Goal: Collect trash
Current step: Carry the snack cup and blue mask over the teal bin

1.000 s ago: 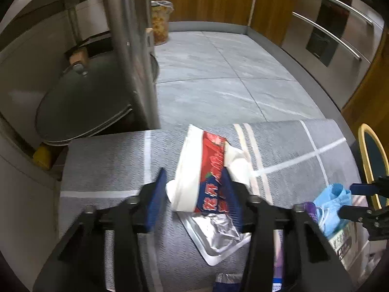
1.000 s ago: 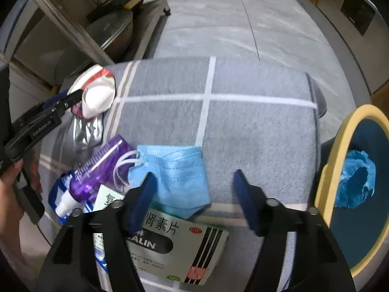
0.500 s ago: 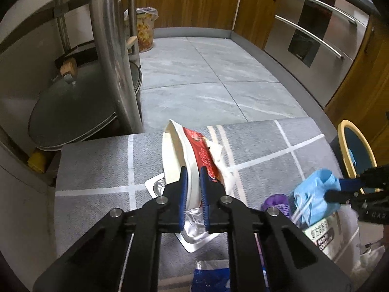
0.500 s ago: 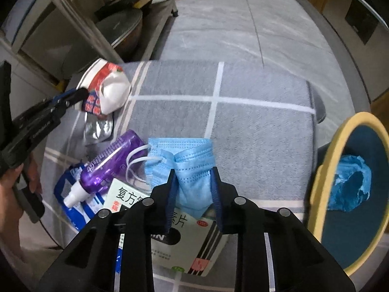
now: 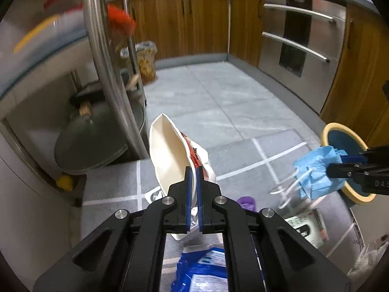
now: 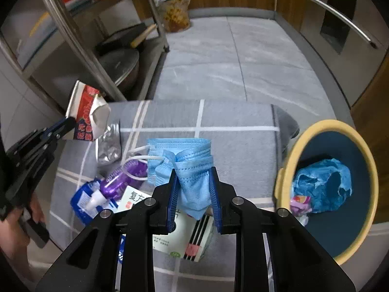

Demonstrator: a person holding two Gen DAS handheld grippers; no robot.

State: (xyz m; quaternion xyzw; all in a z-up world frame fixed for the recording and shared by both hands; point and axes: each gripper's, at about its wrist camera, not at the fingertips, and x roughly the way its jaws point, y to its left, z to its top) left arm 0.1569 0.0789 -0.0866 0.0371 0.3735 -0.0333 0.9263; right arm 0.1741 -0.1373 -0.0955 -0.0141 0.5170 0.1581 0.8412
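- At far left, a steel shelving rack [image 6: 80, 46] holds a dark round pan lid [image 6: 119, 67] on its low shelf.
- The left hand-held gripper [image 5: 193, 189] is clamped on a crushed white paper cup with red print [image 5: 170, 155], held clear above a grey cloth with white lines [image 6: 238, 119] that covers the worktop.
- Below the cup, a crumpled silver foil wrapper [image 6: 109, 143] lies on the cloth.
- Nearer the middle lie a purple spray bottle [image 6: 119, 180], a blue plastic packet [image 6: 82, 202] and a white medicine box with green print [image 6: 175, 233], all crowded together.
- The right hand-held gripper [image 6: 193, 192] is pinched on a light blue pleated face mask [image 6: 184, 160], raised above the box with its white ear loops dangling.
- At far right, beside the worktop edge, stands a round dark blue bin with a yellow rim [image 6: 313, 129], holding crumpled blue trash [image 6: 323, 187].
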